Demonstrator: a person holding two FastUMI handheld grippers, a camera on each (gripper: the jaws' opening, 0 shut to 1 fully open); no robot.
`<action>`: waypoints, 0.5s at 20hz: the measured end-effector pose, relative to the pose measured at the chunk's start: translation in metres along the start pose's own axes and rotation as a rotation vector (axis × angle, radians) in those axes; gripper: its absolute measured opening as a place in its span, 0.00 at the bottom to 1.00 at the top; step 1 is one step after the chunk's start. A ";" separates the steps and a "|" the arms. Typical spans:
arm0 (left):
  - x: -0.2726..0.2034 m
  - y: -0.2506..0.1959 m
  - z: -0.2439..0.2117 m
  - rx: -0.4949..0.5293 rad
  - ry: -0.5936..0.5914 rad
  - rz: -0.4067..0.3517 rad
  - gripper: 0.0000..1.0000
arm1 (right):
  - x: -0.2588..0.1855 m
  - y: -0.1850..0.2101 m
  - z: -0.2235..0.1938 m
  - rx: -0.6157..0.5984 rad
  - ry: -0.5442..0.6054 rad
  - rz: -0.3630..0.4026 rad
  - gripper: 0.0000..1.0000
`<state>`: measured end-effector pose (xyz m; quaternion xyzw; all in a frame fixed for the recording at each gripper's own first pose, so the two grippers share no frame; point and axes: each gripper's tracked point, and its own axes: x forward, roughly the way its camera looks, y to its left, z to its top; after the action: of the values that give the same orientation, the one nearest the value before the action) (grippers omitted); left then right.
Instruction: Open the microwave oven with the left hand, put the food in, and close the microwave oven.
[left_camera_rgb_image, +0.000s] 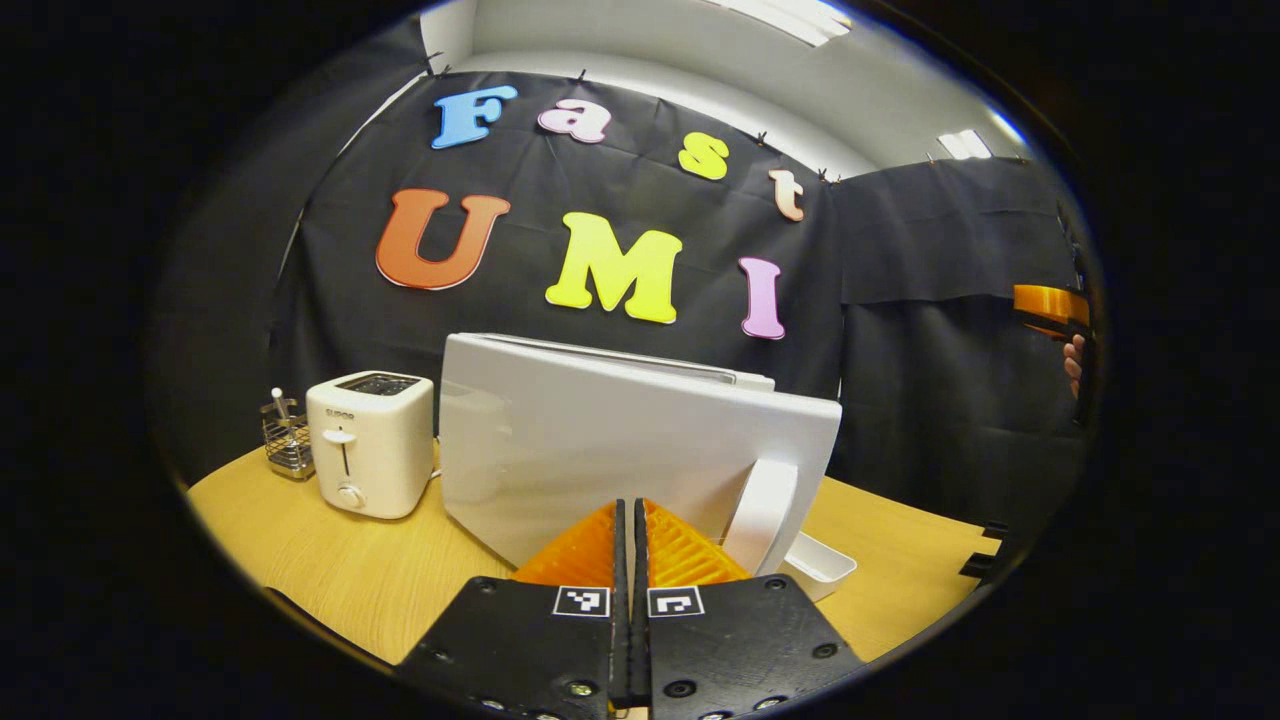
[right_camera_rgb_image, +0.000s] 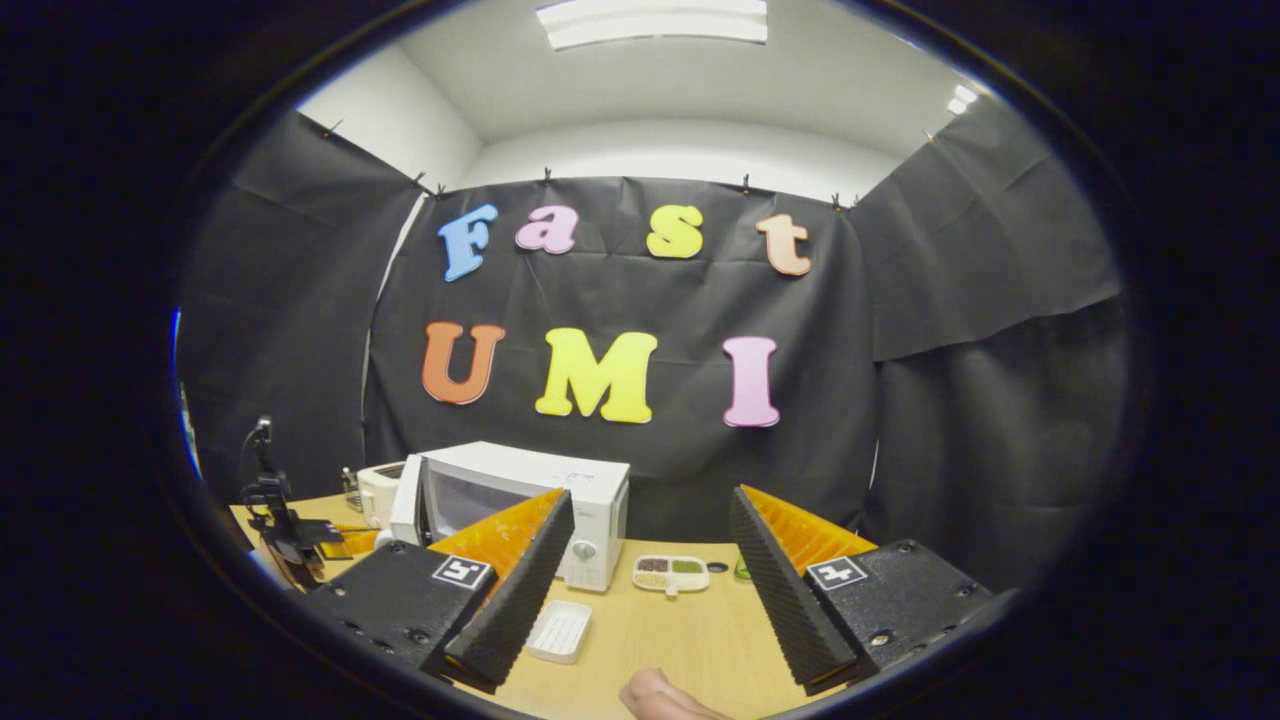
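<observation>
Quickly, left gripper view, left to right: wire caddy (left_camera_rgb_image: 288, 440) at the far left of the wooden table (left_camera_rgb_image: 330, 570), then a white toaster (left_camera_rgb_image: 371, 456) just beside it, then the white microwave (left_camera_rgb_image: 620, 440) filling the middle, seen edge-on with its door handle (left_camera_rgb_image: 762, 515) toward the camera. Left gripper (left_camera_rgb_image: 631, 530) sits low centre, fingers pressed together with nothing between them, tips right in front of the microwave door and just left of the handle. White tray (left_camera_rgb_image: 820, 565) lies on the table just right of the handle. Far right edge: other gripper and part of a hand (left_camera_rgb_image: 1074, 362).

Right gripper view: camera stand (right_camera_rgb_image: 275, 510) at left, microwave (right_camera_rgb_image: 520, 505) behind the left finger, small white tray (right_camera_rgb_image: 560, 630) in front of it. Right gripper (right_camera_rgb_image: 650, 590) has fingers wide apart, holding nothing. Food dish (right_camera_rgb_image: 671, 573) with compartments lies between the fingers, farther back, just right of the microwave. A fingertip (right_camera_rgb_image: 665, 697) shows at the bottom.
</observation>
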<state>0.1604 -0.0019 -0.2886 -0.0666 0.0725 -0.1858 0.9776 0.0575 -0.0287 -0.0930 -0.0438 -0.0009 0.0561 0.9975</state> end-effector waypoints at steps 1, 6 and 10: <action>0.011 -0.004 0.000 0.008 0.002 -0.004 0.00 | 0.003 -0.003 -0.002 0.006 0.006 -0.002 0.99; 0.054 -0.017 0.003 0.003 0.003 0.001 0.00 | 0.018 -0.021 -0.015 0.028 0.033 -0.006 0.99; 0.086 -0.020 0.006 0.010 0.007 0.018 0.00 | 0.028 -0.029 -0.020 0.034 0.030 -0.006 0.99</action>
<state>0.2338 -0.0522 -0.2895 -0.0606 0.0758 -0.1774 0.9793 0.0882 -0.0560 -0.1104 -0.0275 0.0151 0.0526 0.9981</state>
